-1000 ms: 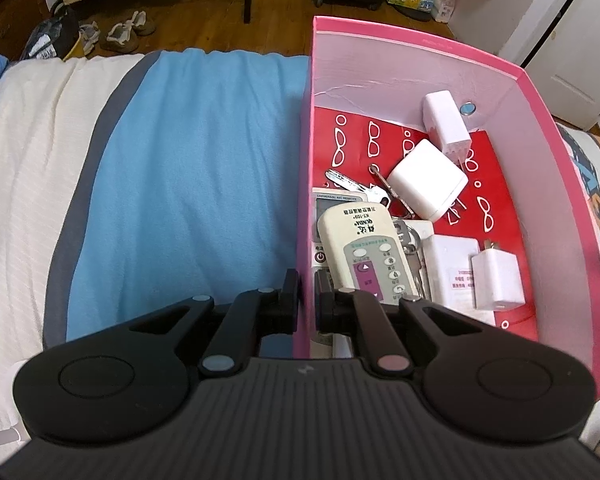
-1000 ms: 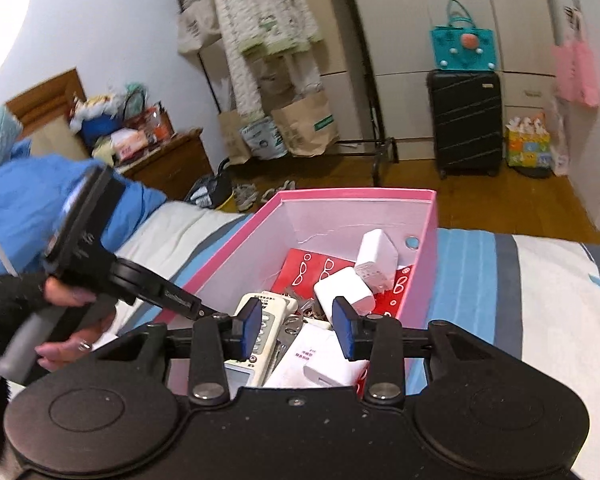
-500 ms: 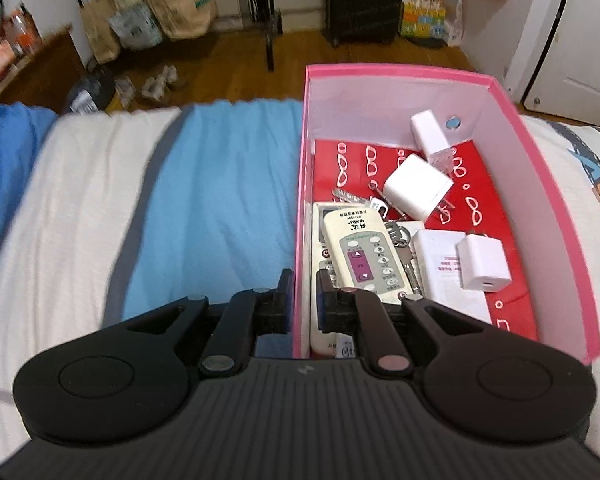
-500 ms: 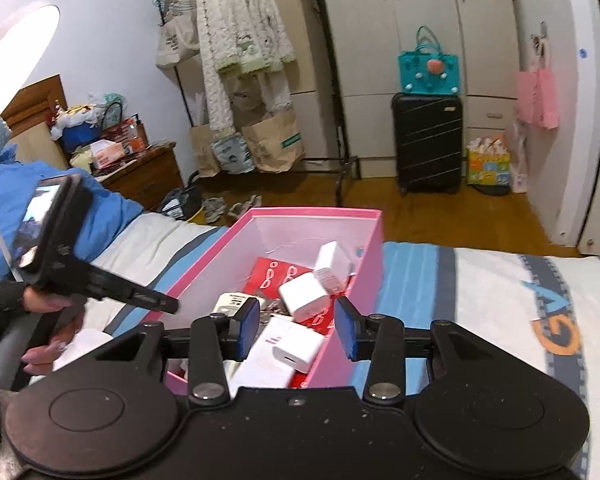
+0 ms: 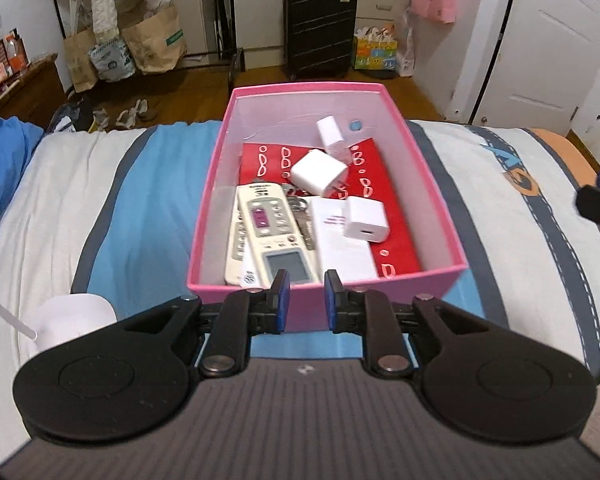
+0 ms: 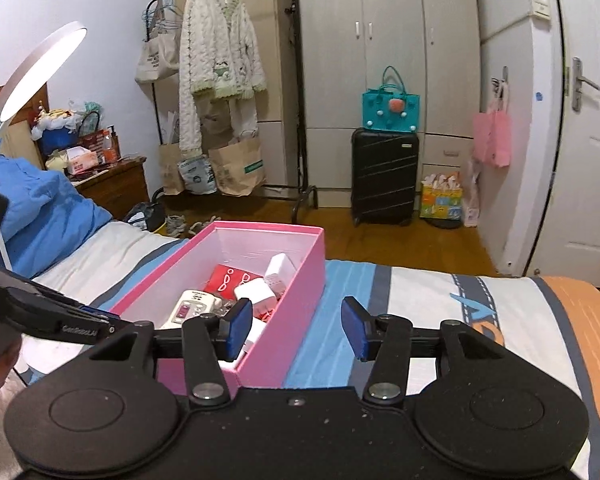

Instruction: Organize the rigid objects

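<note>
Left gripper (image 5: pixel 302 300): fingers narrowly parted, just been opening, nothing between; pink box (image 5: pixel 256 305) near wall straight ahead, clear of the pads.
Right gripper (image 6: pixel 296 329): fingers apart, just been opening, empty; box corner behind the left pad, not pinched.
Box contents, beyond left fingers: remote (image 5: pixel 274 236) nearest, white card (image 5: pixel 342 246) beside it, keys (image 5: pixel 298 204) between, three chargers (image 5: pixel 366 218) farther in.
Box on bed (image 5: pixel 140 208).
Step, judged: box released, items gathered inside.
Next: locate any remaining stray item outside the box; none visible.
</note>
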`<state>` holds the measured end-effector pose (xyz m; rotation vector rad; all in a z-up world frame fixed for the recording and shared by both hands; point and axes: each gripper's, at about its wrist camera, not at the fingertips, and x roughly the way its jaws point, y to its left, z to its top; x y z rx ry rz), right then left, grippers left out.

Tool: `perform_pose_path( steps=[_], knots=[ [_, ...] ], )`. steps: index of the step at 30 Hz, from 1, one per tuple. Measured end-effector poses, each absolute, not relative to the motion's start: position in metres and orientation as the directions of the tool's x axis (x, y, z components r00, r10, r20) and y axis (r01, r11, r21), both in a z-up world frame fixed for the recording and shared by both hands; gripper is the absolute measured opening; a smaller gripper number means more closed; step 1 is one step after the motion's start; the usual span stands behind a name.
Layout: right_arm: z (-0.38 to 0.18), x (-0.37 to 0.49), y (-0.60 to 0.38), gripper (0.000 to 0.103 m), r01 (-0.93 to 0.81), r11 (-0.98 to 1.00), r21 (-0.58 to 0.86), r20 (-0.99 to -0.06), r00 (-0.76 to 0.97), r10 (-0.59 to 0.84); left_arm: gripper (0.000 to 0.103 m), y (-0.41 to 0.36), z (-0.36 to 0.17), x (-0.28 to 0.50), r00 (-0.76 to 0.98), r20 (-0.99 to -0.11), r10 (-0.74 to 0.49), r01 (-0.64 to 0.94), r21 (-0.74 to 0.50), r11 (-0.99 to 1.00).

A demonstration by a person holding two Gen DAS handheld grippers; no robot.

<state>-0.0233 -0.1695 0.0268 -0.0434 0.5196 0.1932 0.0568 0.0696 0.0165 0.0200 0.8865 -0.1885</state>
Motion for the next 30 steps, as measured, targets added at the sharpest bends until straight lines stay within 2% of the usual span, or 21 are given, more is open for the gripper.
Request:
perform_pose_path(
  steps=[5,10,13,17,21,26,30],
  knots=[
    [0.027,-0.029,-0.175,0.055,-0.147,0.988,0.037,-0.508,0.849,0.145,0.020,0.065,0.022,0.040,0.638,-0.744,-0.201,0.164,-0.124,0.979],
    [0.030,-0.035,-0.174,0.059,-0.103,0.995,-0.005,-0.524,0.847,0.085,0.024,0.061,0.024,0.033,0.661,-0.734,-0.156,0.148,-0.076,0.986],
    [0.029,-0.036,-0.176,0.067,-0.074,0.997,0.000,-0.548,0.834,0.061,0.027,0.061,0.028,0.029,0.680,-0.722,-0.127,0.132,-0.050,0.990],
    [0.027,-0.035,-0.179,0.098,-0.016,1.000,-0.013,-0.550,0.835,0.006,0.035,0.060,0.032,0.025,0.687,-0.715,-0.128,0.140,-0.043,0.989],
    [0.028,-0.035,-0.178,0.101,0.053,0.997,-0.052,-0.539,0.839,-0.072,0.045,0.060,0.036,0.023,0.687,-0.715,-0.130,0.142,-0.043,0.989],
    [0.029,-0.033,-0.179,0.102,0.079,0.996,-0.046,-0.573,0.814,-0.091,0.066,0.060,0.040,0.020,0.684,-0.717,-0.132,0.138,-0.050,0.989],
    [0.031,-0.034,-0.180,0.102,0.088,0.995,-0.041,-0.586,0.804,-0.096,0.071,0.059,0.042,0.018,0.682,-0.721,-0.117,0.134,-0.034,0.990]
  ],
)
